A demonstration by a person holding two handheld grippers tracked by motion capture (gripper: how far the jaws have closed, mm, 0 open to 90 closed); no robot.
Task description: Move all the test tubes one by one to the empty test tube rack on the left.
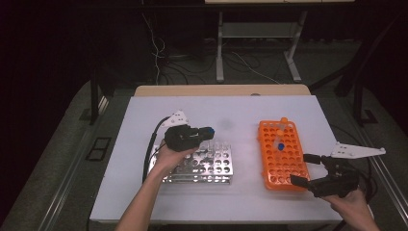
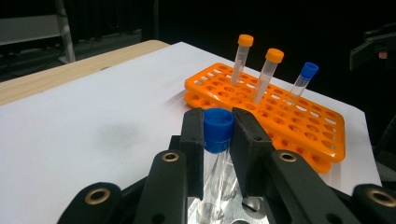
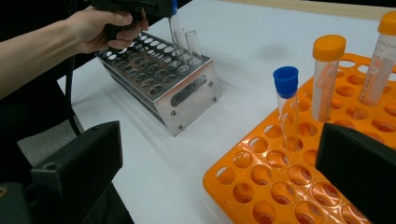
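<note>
My left gripper (image 1: 208,131) (image 2: 217,135) is shut on a clear tube with a blue cap (image 2: 218,129), held upright over the far end of the metal rack (image 1: 202,166) (image 3: 159,79). The tube's lower part reaches down into the rack. Two clear uncapped tubes (image 3: 187,43) stand in that rack beside it. The orange rack (image 1: 281,154) (image 2: 280,107) (image 3: 303,182) holds two orange-capped tubes (image 2: 268,74) (image 3: 326,77) and one blue-capped tube (image 2: 302,83) (image 3: 286,109). My right gripper (image 1: 304,169) stands open at the orange rack's near right corner, nothing between its jaws.
A white sheet (image 1: 226,120) covers the table, with a wooden edge (image 1: 221,90) at the far side. Cables trail from both grippers. Table legs and wires sit on the dark floor beyond.
</note>
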